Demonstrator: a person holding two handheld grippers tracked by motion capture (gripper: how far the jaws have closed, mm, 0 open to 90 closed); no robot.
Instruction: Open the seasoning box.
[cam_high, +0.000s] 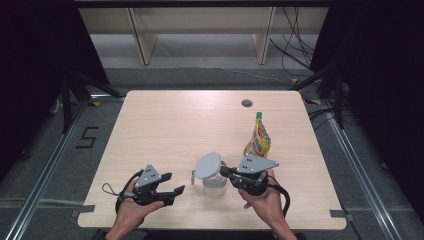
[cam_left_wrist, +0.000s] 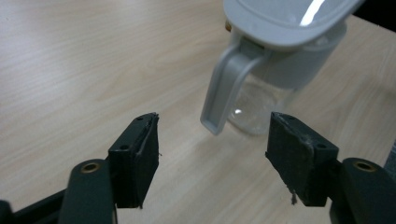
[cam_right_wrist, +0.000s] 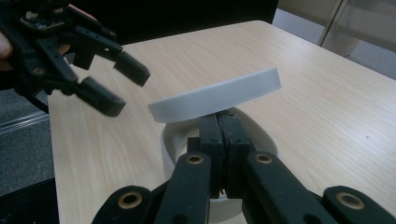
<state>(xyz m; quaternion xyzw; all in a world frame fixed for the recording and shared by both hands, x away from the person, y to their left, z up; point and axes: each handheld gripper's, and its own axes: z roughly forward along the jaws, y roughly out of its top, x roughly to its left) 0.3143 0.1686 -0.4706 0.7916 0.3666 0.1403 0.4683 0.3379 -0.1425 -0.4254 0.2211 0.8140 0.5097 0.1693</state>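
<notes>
Even overhead light on the pale table (cam_high: 165, 125), dark surroundings, white glare streak on the jug lid (cam_left_wrist: 285, 18), close jaws softly blurred

Jug (cam_high: 215, 184) near the table's (cam_high: 165, 125) front edge — pouch (cam_high: 258, 141) behind, right — left claw (cam_high: 170, 184) beside it.

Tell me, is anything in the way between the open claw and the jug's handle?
No, nothing visible. The left claw is open and points at the handle of the jug, with bare table between them. The right claw is shut at the jug's rim, under the tilted lid, away from the handle.
</notes>
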